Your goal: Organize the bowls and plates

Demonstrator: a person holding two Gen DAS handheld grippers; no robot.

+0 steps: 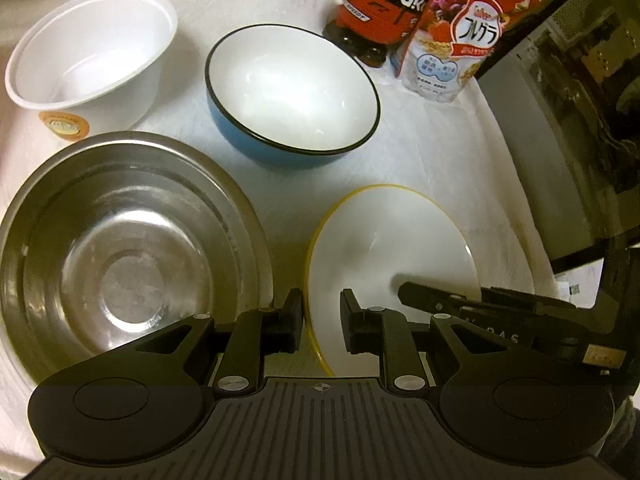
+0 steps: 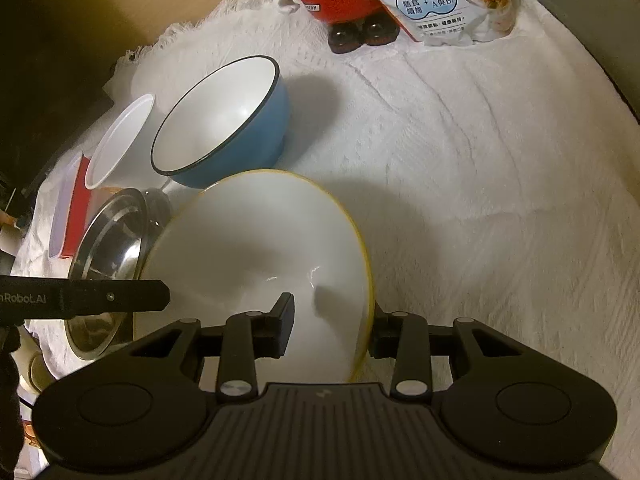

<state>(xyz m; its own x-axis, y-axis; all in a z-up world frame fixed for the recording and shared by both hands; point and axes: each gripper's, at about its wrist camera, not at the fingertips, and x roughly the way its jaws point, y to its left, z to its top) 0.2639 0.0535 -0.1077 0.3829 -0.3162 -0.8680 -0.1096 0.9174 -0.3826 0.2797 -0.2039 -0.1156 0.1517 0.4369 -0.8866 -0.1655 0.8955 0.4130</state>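
Right claw (image 2: 329,330) astride yellow-rimmed bowl's (image 2: 256,248) rim, steel bowl (image 2: 116,236) just beside.

I see a surface (image 2: 460,128) under white cloth carrying a steel bowl (image 1: 120,248), blue bowl (image 1: 292,92), white tub (image 1: 92,52), cereal bag (image 1: 452,48) and red figure (image 1: 380,4).

A red figurine (image 1: 380,4) marked "wako" is seen at twelve o'clock on the white cloth (image 2: 480,160), with a cereal bag (image 1: 460,40) leaned just beside it at one o'clock.
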